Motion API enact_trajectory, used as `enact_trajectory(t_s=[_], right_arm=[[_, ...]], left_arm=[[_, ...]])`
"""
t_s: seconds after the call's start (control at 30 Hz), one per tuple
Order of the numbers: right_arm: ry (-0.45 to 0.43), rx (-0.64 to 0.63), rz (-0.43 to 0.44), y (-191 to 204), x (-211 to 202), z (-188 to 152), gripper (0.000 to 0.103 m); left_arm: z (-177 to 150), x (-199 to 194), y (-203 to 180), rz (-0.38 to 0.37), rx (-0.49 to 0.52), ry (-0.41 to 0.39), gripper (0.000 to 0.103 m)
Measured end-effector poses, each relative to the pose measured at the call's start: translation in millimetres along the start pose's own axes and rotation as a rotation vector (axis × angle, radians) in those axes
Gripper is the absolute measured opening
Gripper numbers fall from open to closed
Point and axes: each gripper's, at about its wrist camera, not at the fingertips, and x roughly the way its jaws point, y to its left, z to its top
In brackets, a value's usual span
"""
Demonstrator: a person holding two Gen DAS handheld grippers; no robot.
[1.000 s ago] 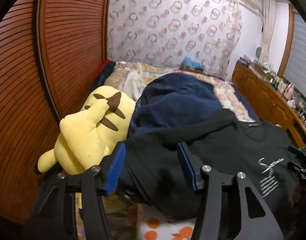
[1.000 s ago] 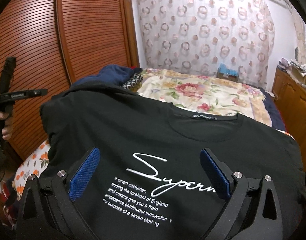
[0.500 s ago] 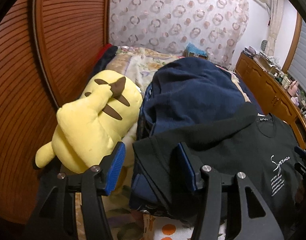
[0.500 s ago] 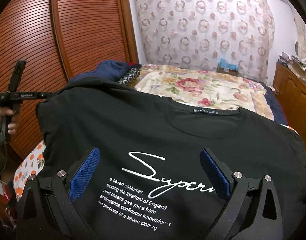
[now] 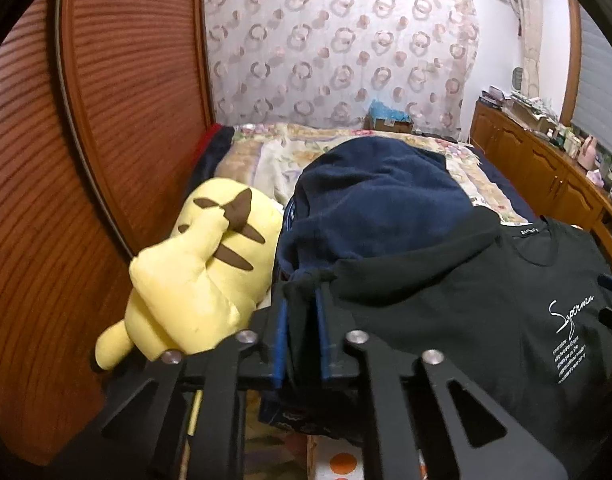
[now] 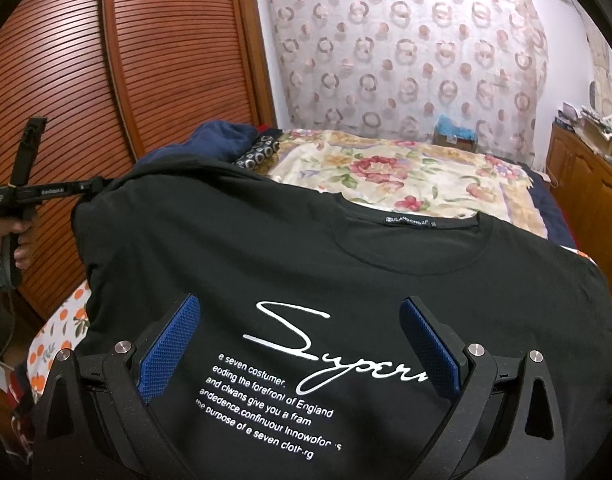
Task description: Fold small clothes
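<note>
Left claw (image 5: 302, 300) just closing on tee (image 6: 306, 264) sleeve edge to start fold; right claw (image 6: 302, 344) hovering open above print.

We saw a dim, warm indoor light, brightest on the patterned curtain (image 6: 410, 60). The black T-shirt (image 6: 306, 260) swallowed detail in shadow. Both fisheye views bent the louvred wardrobe doors (image 5: 118, 120) and darkened at the corners; focus stayed fairly sharp.
</note>
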Motion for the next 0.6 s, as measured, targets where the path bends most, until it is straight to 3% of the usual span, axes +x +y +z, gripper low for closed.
enact_trajectory(t_s=[0.3,0.6], right_arm=[[-0.011,0.006,-0.002,1,-1,-3,0.102],[-0.050,0.014,-0.013,-1,-16,-5,0.102]], left_arm=[[16,-47,-21,0.005,0.031,-0.150,0.003],[48,-83,-90,-0.163,0.117,-0.193,0.003]])
